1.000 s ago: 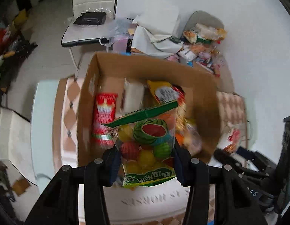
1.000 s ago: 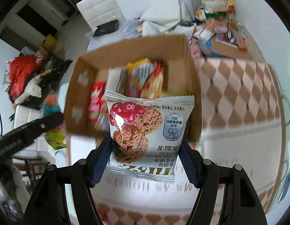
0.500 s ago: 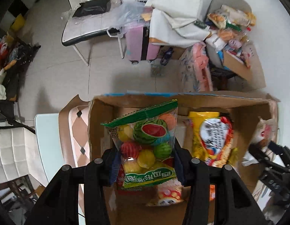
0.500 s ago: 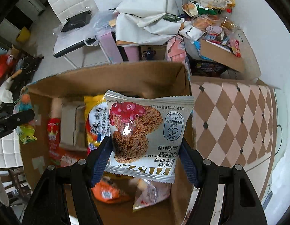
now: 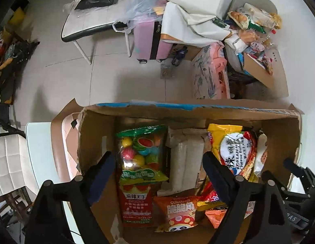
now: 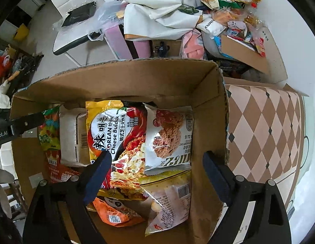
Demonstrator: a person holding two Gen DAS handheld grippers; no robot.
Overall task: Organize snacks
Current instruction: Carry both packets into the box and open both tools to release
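Observation:
A cardboard box (image 5: 190, 111) (image 6: 120, 79) holds several snack packs. My left gripper (image 5: 157, 162) is open above the box's left part. The fruit candy bag (image 5: 142, 154) lies loose in the box between its jaws, on a red snack pack (image 5: 137, 207). My right gripper (image 6: 157, 162) is open above the box's right part. The cranberry oat cookie pack (image 6: 169, 138) lies loose in the box beside a Korean cheese noodle pack (image 6: 116, 136) (image 5: 232, 154). The candy bag also shows at the left in the right wrist view (image 6: 49, 132).
The box stands on a table with a checkered cloth (image 6: 263, 126). Beyond it on the floor are a white chair (image 5: 90, 22), a pink suitcase (image 5: 151, 38), and a second box heaped with snacks (image 5: 257, 46). The left gripper's arm (image 6: 17, 128) crosses the box's left wall.
Both grippers have opened and let go: the candy bag and the cookie pack have dropped into the box. Both grippers moved forward over the box beforehand.

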